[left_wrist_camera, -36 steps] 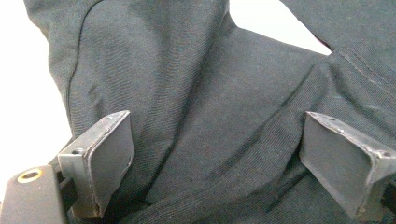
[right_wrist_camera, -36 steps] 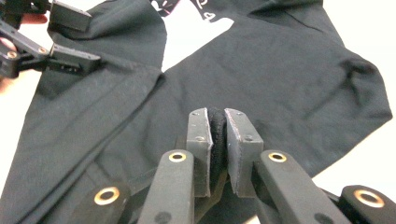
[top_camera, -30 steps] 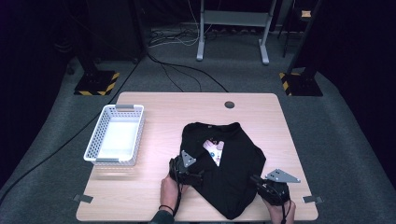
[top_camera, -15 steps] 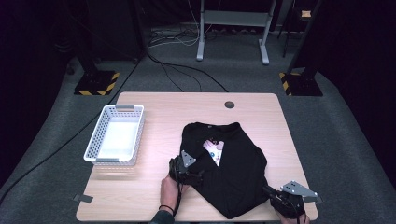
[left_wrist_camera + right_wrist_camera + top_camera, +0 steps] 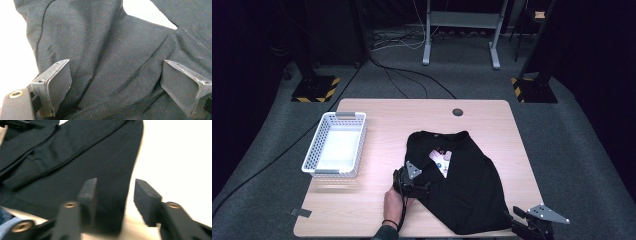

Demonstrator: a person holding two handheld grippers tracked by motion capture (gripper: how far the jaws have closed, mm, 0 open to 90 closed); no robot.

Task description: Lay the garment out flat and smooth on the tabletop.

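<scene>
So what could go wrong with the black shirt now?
The shirt hangs slightly over the table's near edge, so a tug might drag it off. The left gripper's open fingers straddle bunched cloth and might pinch extra layers. The right gripper has just been opening at the hem, possibly letting it slip.

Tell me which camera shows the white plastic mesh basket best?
The high view: the white plastic mesh basket sits whole at the wooden table's left side, its inside bare. The two gripper views look at the black cotton shirt instead.
</scene>
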